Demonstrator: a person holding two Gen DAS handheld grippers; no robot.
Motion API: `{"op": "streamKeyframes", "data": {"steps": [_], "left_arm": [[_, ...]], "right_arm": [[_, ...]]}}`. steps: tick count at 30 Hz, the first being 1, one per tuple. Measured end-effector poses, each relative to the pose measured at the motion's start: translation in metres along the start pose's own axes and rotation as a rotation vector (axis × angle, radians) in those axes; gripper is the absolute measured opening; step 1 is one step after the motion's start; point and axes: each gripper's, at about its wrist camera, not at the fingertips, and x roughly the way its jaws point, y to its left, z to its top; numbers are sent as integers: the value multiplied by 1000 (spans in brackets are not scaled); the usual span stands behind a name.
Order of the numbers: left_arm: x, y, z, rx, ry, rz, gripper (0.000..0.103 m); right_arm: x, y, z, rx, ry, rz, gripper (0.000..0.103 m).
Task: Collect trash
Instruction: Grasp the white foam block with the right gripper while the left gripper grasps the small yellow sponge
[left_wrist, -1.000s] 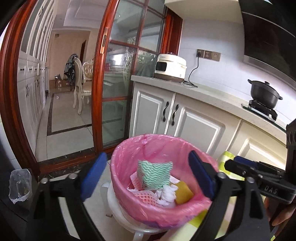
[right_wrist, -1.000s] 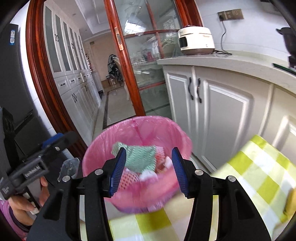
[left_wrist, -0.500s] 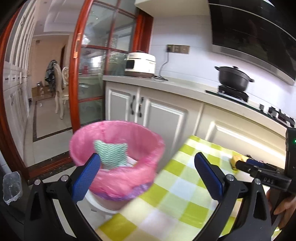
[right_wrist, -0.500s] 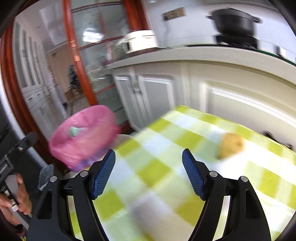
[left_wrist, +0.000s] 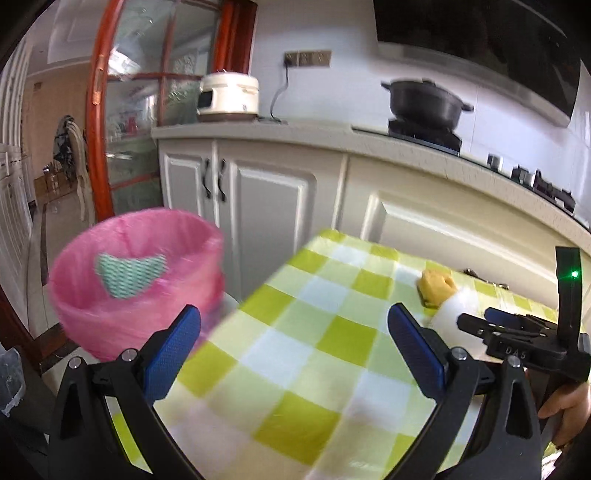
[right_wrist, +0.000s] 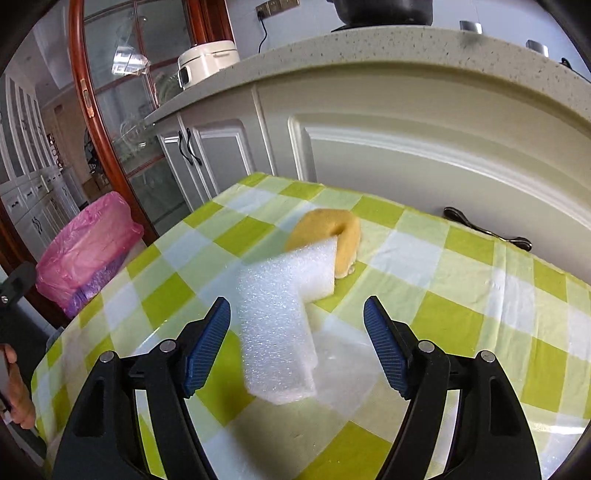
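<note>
A bent white foam piece (right_wrist: 280, 314) lies on the green-checked table (right_wrist: 461, 314). Its near end sits between the jaws of my right gripper (right_wrist: 295, 343), which is open; neither pad presses on it. A yellow sponge (right_wrist: 328, 236) rests just behind the foam and touches it. My left gripper (left_wrist: 293, 350) hangs open over the table's left part with nothing between its fingers. The left wrist view shows the sponge (left_wrist: 436, 288), the foam (left_wrist: 448, 314) and the right gripper (left_wrist: 517, 332) at the right. A pink-lined bin (left_wrist: 136, 280) holding a green patterned cloth (left_wrist: 129, 273) stands off the table's left end.
White kitchen cabinets (right_wrist: 424, 155) run close behind the table, and a black handle (right_wrist: 487, 229) shows at its far edge. A rice cooker (left_wrist: 229, 96) and a black pot (left_wrist: 424, 103) stand on the counter. The bin (right_wrist: 85, 251) sits beside a red-framed glass door (left_wrist: 99, 147).
Both views have swung right, from above the pink bin to over the table. The right gripper's jaws have widened and now straddle the white foam, with the sponge much nearer.
</note>
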Motion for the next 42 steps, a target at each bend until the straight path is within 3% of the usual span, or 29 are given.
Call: {"op": "streamKeyframes", "data": {"steps": [9, 11, 13, 19, 26, 33, 36, 42], "left_arm": [[28, -25, -12, 20, 50, -4, 98], [33, -28, -12, 30, 59, 2, 98], [36, -31, -11, 32, 61, 1, 98], [48, -56, -7, 47, 67, -20, 98], [87, -123, 4, 69, 105, -91, 97], [145, -188, 9, 88, 226, -128, 84], [170, -201, 9, 84, 291, -122, 77], [194, -208, 8, 77, 348, -106, 67]], "right_arm": [[19, 10, 3, -53, 78, 5, 69], [21, 13, 2, -68, 95, 6, 56], [20, 14, 1, -73, 94, 11, 37], [-9, -1, -4, -63, 12, -11, 35], [-46, -56, 3, 18, -65, -72, 35], [-61, -96, 10, 90, -99, -73, 35], [-64, -107, 11, 117, -111, -67, 35], [-67, -116, 12, 138, -124, -57, 35]]}}
